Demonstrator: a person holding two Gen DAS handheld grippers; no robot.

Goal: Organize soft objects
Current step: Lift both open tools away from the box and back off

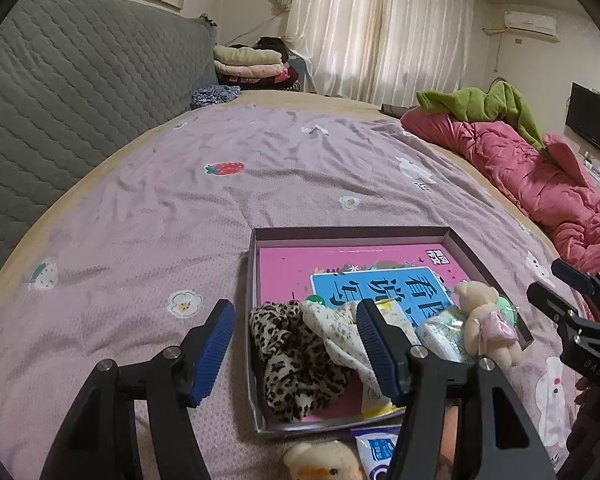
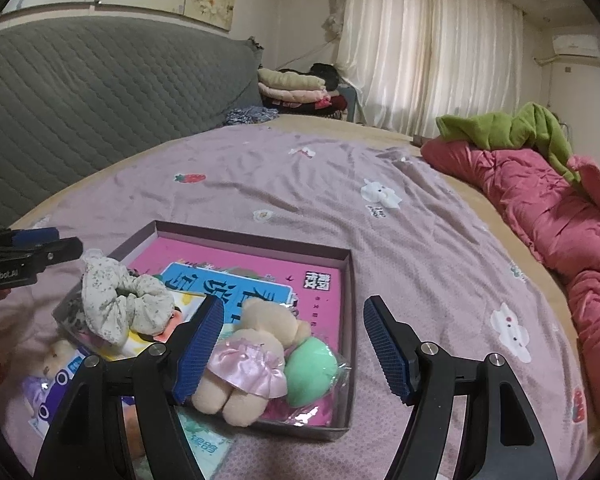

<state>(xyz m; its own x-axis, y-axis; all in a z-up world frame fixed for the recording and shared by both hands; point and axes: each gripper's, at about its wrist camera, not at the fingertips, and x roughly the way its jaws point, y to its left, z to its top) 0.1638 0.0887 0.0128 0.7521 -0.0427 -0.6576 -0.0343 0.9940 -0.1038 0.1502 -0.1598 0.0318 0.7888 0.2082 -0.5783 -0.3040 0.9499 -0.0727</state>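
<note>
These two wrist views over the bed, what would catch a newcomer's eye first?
Most striking is the shallow box in the middle of the lilac bedspread, holding a bright pink book, scrunchies, and a small teddy bear in a pink skirt at its near corner. Next is the crumpled red quilt along the bed's right edge with a green blanket on top. Both hand-held grippers hang open.

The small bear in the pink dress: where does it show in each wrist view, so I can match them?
Left wrist: bear in the pink dress at right, on the box's right edge.
Right wrist: bear low centre, beside the right gripper's left pad.
Shared landmark: pink book inside the box.
</note>
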